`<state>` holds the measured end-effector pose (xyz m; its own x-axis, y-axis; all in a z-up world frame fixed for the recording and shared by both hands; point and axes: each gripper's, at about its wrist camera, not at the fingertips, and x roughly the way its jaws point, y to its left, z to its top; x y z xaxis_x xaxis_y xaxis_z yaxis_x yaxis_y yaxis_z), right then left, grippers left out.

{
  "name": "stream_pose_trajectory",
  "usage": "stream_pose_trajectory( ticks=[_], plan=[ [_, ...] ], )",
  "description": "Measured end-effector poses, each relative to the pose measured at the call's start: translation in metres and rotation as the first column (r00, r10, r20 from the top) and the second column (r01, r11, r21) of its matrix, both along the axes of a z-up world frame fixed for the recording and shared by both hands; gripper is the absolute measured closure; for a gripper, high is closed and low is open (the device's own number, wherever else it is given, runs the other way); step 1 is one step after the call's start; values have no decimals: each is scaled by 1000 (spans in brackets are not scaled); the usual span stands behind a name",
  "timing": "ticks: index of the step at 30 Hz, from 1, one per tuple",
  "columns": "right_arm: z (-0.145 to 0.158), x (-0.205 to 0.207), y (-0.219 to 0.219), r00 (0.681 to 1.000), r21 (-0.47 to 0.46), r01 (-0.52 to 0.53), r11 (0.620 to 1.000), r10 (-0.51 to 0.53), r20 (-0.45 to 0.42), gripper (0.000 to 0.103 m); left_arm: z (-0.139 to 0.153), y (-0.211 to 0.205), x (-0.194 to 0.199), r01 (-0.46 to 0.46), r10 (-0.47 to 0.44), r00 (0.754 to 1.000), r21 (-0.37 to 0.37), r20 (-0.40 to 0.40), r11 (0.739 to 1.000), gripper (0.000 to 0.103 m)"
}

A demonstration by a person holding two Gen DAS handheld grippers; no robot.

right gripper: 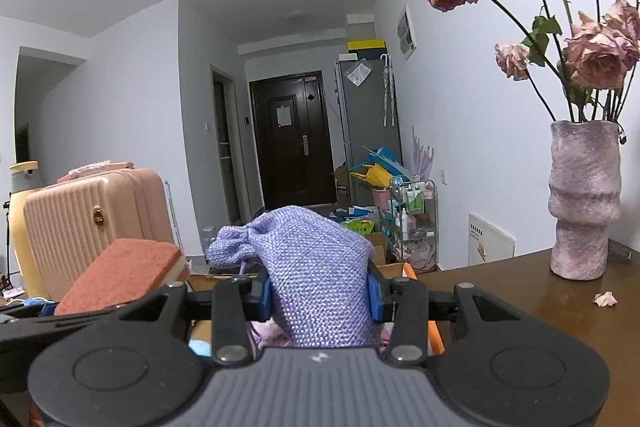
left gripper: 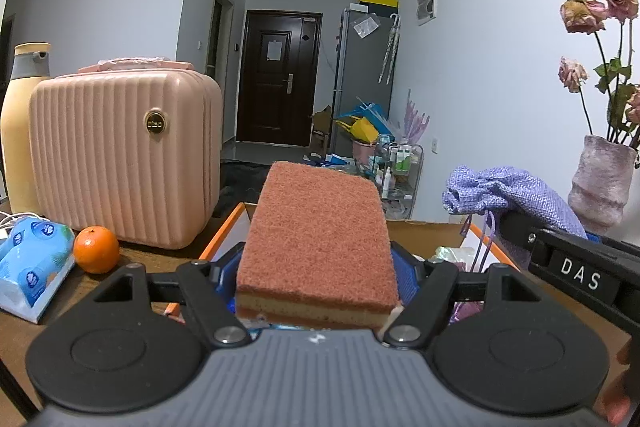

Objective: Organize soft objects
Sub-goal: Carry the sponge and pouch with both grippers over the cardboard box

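Sponge (left gripper: 316, 243), rust-red scourer face over yellow foam, sits clamped in my left gripper (left gripper: 316, 279) above the box (left gripper: 224, 231). My right gripper (right gripper: 320, 297) squeezes the lilac pouch (right gripper: 316, 267), woven, its drawstring neck bunched. Only the left view shows the orange (left gripper: 96, 249) and tissue pack (left gripper: 34, 259); only the right shows a fallen petal (right gripper: 605, 299) on the brown table (right gripper: 520, 291) by the vase (right gripper: 585, 199).

We held our left gripper (left gripper: 318, 267) nearly level, its jaws squeezed on a sponge (left gripper: 320, 239). Our right gripper (right gripper: 320, 297) sat just beside it, jaws squeezed on a pouch (right gripper: 316, 267).
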<state>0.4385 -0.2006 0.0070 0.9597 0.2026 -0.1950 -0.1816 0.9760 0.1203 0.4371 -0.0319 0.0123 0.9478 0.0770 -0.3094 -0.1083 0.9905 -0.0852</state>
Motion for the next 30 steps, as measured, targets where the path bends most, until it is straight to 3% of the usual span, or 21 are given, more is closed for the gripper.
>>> stream_pose_trajectory(
  ticks=[13, 30],
  plan=[
    [4, 46, 3, 998, -8, -10, 1000, 9, -63, 62, -2, 0, 35, -4, 4, 1000, 12, -2, 1000, 30],
    [2, 90, 25, 986, -88, -39, 995, 25, -164, 61, -13, -3, 64, -20, 21, 999, 40, -25, 999, 30]
  ],
)
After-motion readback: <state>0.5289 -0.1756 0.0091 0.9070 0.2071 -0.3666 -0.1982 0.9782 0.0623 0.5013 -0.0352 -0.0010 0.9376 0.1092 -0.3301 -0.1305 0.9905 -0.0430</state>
